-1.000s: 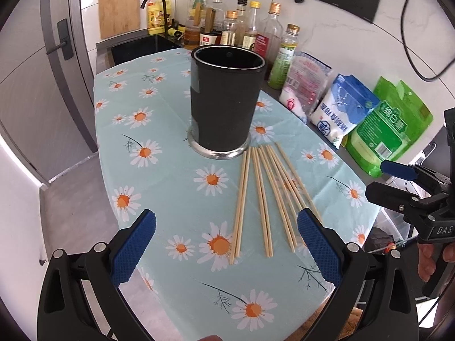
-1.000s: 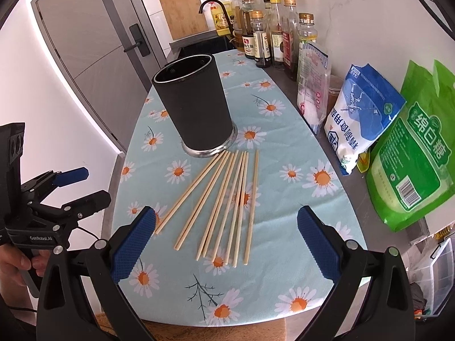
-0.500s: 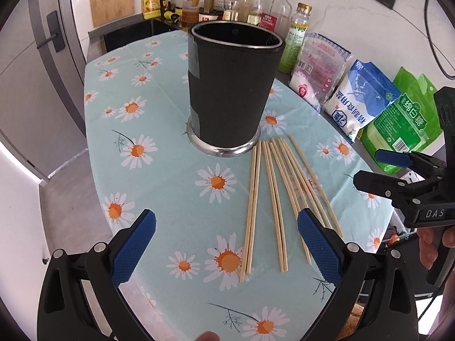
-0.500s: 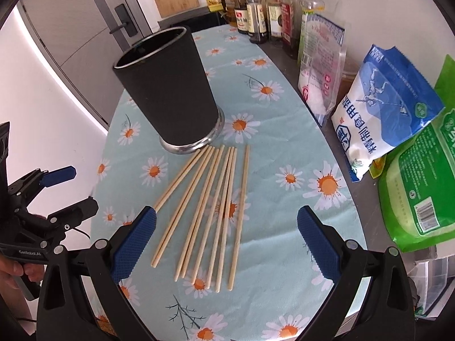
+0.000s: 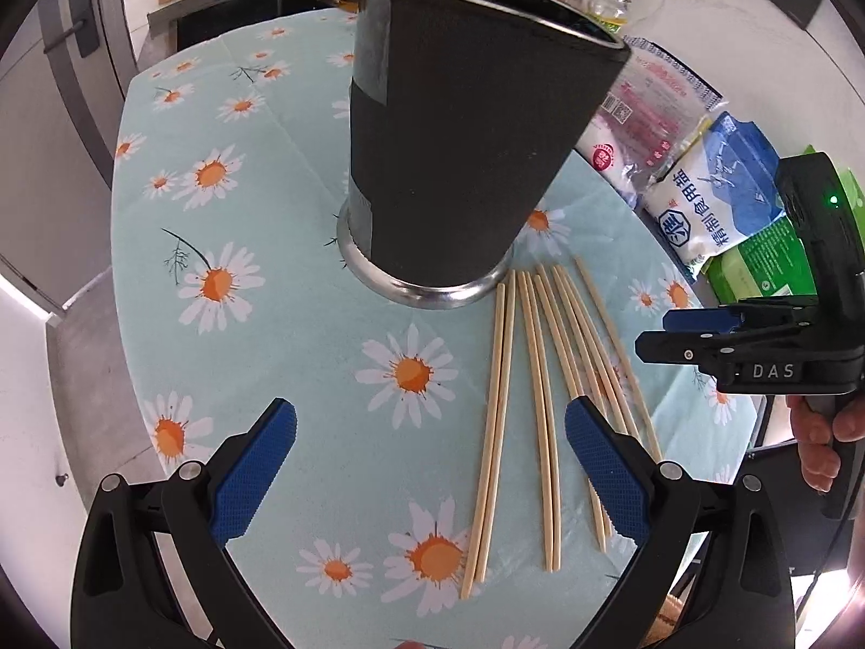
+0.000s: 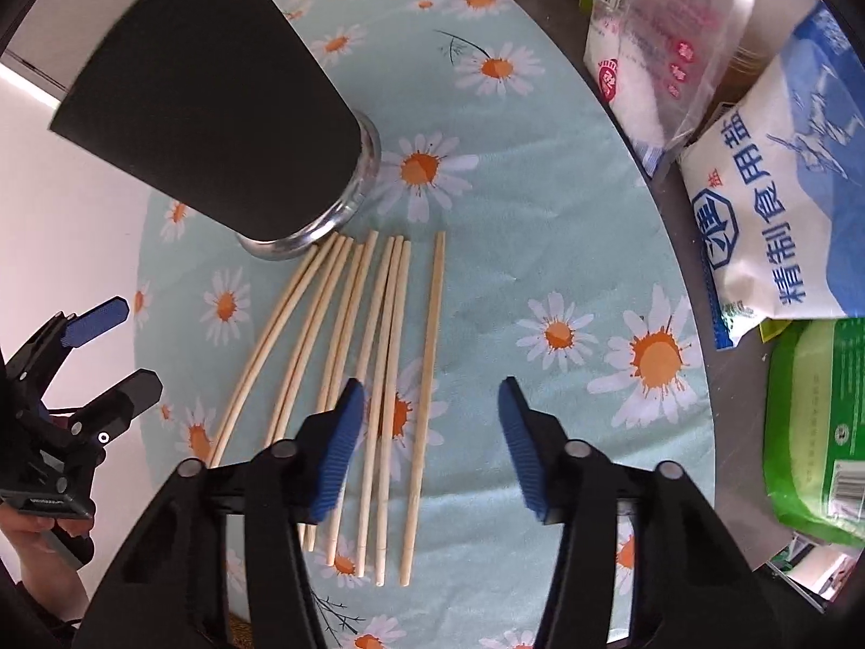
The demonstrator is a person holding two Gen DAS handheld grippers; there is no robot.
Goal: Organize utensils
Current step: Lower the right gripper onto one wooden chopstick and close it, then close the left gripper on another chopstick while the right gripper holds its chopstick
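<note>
Your left gripper [image 5: 430, 468] hangs over the near left of the daisy-print tablecloth [image 5: 243, 335], blue pads spread wide with nothing between them, only bare cloth and a flower under the gap. Just beyond it, at the far centre, the tall black cylindrical utensil holder with the silver metal base [image 5: 459, 162] stands upright on the cloth. Right of that base, the pale wooden chopsticks [image 5: 540, 378] lie fanned flat, far tips close to the holder's rim, near ends running toward you; your left gripper's right-hand pad sits above the middle of the fan. Over them comes your right gripper [image 6: 427, 438], pointing steeply down, jaws closing, roughly half spread. Three or four sticks, including the lone rightmost one [image 6: 427, 378], lie in the gap under it, but the pads press on none of them. Against the right edge, off the cloth, lean a clear bag with red print [image 6: 649, 54], a white-and-blue salt bag [image 6: 773, 189] and a green bag [image 6: 822, 422].
</note>
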